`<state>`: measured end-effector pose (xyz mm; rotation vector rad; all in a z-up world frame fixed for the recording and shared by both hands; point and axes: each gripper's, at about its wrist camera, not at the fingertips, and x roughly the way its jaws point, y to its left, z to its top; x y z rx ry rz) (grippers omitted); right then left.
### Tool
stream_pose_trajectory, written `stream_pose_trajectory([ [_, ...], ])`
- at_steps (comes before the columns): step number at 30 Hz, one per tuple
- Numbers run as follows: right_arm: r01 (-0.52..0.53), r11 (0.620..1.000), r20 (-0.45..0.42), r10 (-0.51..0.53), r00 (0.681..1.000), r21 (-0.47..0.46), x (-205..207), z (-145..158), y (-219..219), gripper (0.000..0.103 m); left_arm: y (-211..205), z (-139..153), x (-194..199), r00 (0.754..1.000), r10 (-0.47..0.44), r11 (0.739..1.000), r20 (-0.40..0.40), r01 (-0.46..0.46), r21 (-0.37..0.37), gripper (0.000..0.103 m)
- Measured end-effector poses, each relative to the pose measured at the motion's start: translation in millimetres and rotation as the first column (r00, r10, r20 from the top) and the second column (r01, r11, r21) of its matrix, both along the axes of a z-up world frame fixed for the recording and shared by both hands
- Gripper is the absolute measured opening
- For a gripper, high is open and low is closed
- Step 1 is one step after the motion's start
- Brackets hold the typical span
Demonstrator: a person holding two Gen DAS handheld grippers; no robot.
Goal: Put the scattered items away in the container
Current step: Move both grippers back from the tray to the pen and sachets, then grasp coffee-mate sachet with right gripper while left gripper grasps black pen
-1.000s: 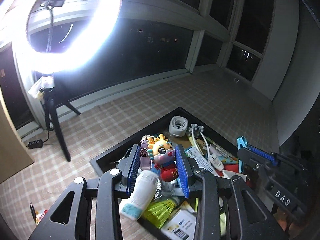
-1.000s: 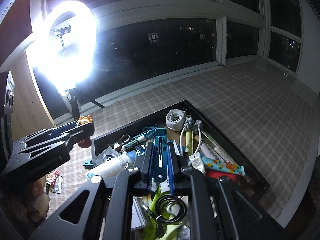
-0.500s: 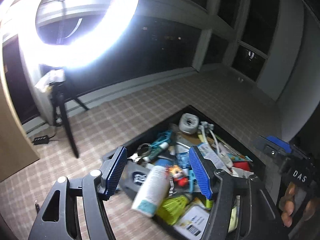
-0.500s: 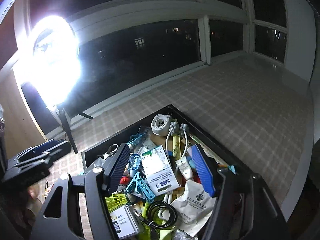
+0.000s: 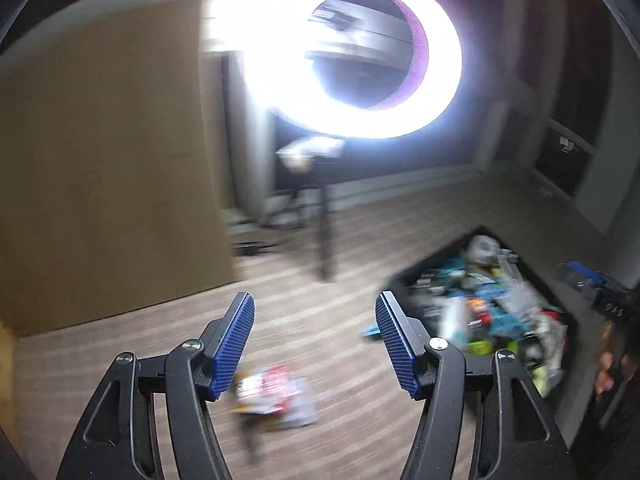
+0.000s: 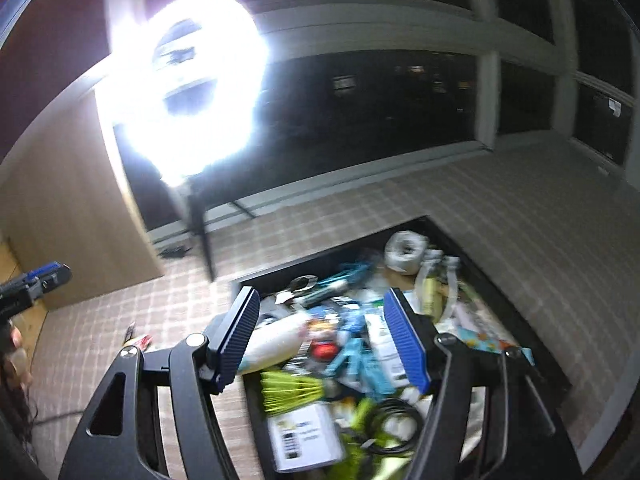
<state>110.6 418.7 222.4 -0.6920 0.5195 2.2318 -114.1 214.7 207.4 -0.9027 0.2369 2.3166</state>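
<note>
The black container (image 6: 516,316) sits on the checked floor, packed with several items; it also shows blurred at the right of the left wrist view (image 5: 568,316). My left gripper (image 5: 316,344) is open and empty, over the floor to the left of the container. A red and white packet (image 5: 276,392) lies on the floor just below its fingers, and a small teal item (image 5: 370,330) lies beside the container's left edge. My right gripper (image 6: 322,338) is open and empty above the container's near end, over a white bottle (image 6: 276,344) and a teal clip (image 6: 356,360).
A bright ring light (image 5: 352,52) on a black tripod (image 5: 326,232) stands on the floor behind. A tan panel (image 5: 104,168) rises at the left. Small packets (image 6: 140,338) lie on the floor left of the container. Dark windows (image 6: 380,104) run along the back.
Both grippers opened and dropped their items, the figurine and the blue clip, into the container. My left gripper then swung left, away from the container to over the floor. My right gripper stays above the container.
</note>
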Motion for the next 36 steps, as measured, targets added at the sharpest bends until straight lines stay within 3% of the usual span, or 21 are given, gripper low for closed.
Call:
stream_pose_trajectory([
  [4, -0.115, 0.993, -0.009, 0.115, 0.993, -0.032, -31, -3, -19, 0.064, -61, -12, -9, 0.995, 0.096, 0.994, -0.017, -0.097, -0.056, 0.06],
  [9, -0.287, 0.955, 0.048, 0.291, 0.955, -0.075, -86, -18, -51, 0.064, -92, -53, -7, 0.989, 0.141, 0.986, 0.053, -0.135, -0.095, 0.059],
  [19, -0.375, 0.899, 0.074, 0.4, 0.914, -0.226, -132, -57, -69, 0.064, -54, -124, 7, 0.986, 0.061, 0.986, 0.153, -0.036, -0.166, 0.056],
  [28, -0.47, 0.828, 0.09, 0.516, 0.852, -0.306, -191, -97, -89, 0.064, -32, -156, -11, 0.98, 0.052, 0.976, 0.192, -0.009, -0.218, 0.049],
  [36, -0.511, 0.766, 0.113, 0.59, 0.799, -0.389, -247, -129, -97, 0.064, -38, -172, -25, 0.976, 0.089, 0.967, 0.197, -0.038, -0.253, 0.047],
])
